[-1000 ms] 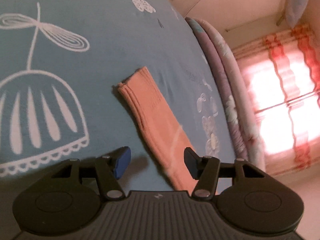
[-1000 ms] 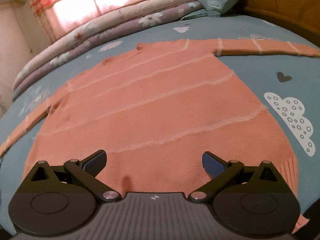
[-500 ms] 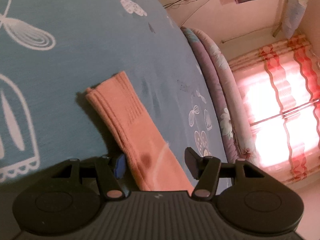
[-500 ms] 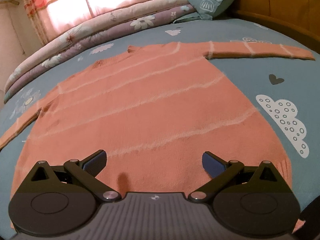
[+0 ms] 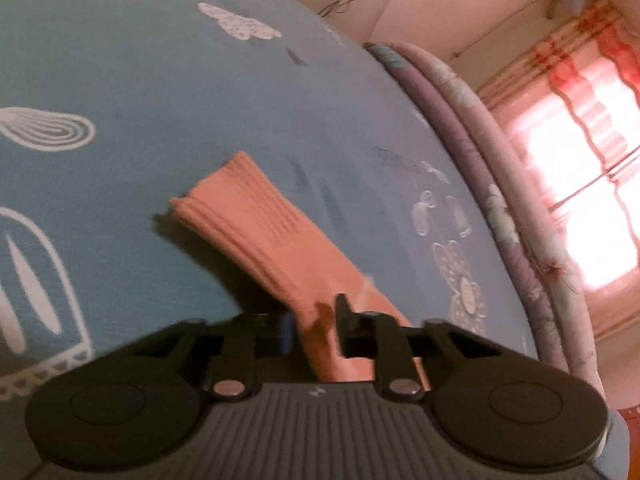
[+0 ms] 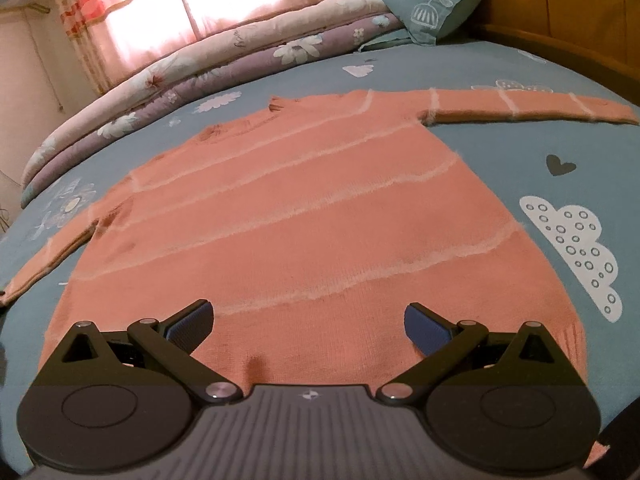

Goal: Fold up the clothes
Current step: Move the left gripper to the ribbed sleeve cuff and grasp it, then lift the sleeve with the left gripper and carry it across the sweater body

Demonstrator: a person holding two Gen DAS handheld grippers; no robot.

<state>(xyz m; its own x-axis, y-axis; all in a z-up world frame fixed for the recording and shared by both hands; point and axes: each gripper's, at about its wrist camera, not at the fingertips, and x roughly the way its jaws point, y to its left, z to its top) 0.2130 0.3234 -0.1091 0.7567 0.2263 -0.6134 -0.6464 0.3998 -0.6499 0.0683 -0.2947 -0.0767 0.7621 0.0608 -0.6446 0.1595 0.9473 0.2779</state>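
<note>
A salmon-pink knit sweater (image 6: pixel 312 208) with pale stripes lies flat on the blue bed sheet (image 6: pixel 500 152), both sleeves spread outward. In the left wrist view its sleeve (image 5: pixel 260 224) runs from the ribbed cuff back between the fingers. My left gripper (image 5: pixel 316 316) is closing its jaws on that sleeve, and the pads pinch the fabric a little behind the cuff. The sleeve end looks slightly raised off the sheet. My right gripper (image 6: pixel 308 320) hovers open over the sweater's lower hem with nothing between its fingers.
Folded floral quilts (image 6: pixel 200 68) lie along the far side of the bed, below a bright curtained window (image 5: pixel 580 160). A teal pillow (image 6: pixel 432 0) leans on the wooden headboard (image 6: pixel 560 20). The printed sheet (image 5: pixel 160 80) stretches beyond the cuff.
My left gripper moved forward over the sleeve and its jaws went from wide apart to pinched on the fabric. The right gripper stayed open and in place.
</note>
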